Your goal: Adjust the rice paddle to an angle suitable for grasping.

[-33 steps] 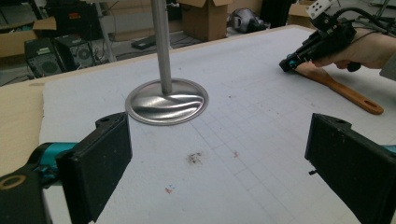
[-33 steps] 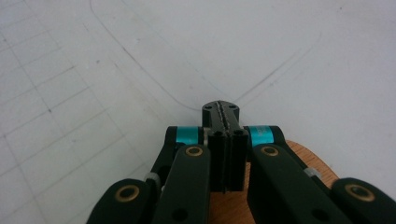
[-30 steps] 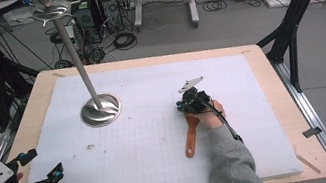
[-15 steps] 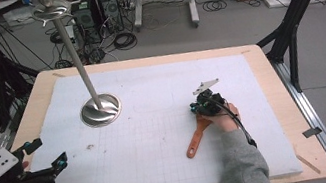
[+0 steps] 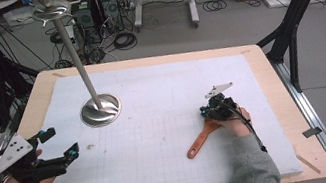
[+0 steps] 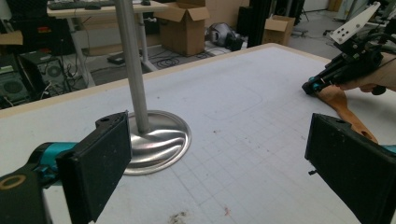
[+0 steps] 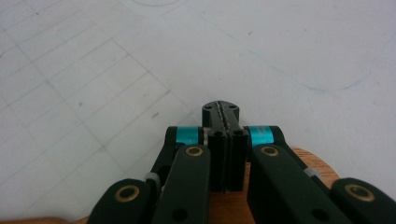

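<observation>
Near the front left corner of the white gridded worktop, the left gripper hovers with jaws spread wide, empty. Toward the right edge, the right gripper is clenched over the flat orange-brown wooden spatula lying there. Farther back left stands the shiny round-based metal stand.

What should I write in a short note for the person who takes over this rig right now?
Left gripper: jaws open, empty, above the table's left edge.
Right gripper: jaws shut, low over the wide end of the wooden spatula; I cannot tell whether they pinch it.
Things: the spatula lies flat at the right of the white mat; the metal stand is upright at the back left.
Done: the right gripper is at the spatula.
Left: probably lift the spatula and carry it; check the grip first.
</observation>
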`<state>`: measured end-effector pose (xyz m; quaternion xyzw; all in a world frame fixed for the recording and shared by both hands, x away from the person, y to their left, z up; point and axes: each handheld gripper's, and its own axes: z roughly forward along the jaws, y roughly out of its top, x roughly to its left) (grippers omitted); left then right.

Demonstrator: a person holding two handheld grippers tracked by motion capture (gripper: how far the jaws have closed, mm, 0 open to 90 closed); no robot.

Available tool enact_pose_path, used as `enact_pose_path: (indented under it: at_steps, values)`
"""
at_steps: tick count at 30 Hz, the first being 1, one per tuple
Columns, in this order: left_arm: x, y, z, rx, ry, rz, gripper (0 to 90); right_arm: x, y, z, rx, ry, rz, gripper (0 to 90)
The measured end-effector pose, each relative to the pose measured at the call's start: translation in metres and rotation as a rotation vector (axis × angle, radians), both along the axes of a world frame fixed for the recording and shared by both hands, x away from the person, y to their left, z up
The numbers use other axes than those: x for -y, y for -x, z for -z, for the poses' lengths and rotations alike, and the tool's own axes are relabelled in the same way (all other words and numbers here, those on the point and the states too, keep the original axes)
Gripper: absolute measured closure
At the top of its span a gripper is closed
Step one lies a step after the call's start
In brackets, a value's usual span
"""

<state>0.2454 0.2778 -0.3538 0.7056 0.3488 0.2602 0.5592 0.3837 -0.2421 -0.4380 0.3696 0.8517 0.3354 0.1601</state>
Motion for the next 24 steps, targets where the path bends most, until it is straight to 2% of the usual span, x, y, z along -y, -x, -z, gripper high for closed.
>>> enact_pose_path:
  at_steps: [12, 24]
  values:
    - [0.018, -0.020, 0.000, -0.003, 0.013, 0.052, 7.7, 0.014, 0.019, -0.002, -0.012, 0.014, -0.001, 90.0]
    - [0.040, -0.039, -0.002, 0.002, 0.018, 0.101, 7.7, 0.042, 0.040, -0.001, -0.037, -0.010, 0.033, 90.0]
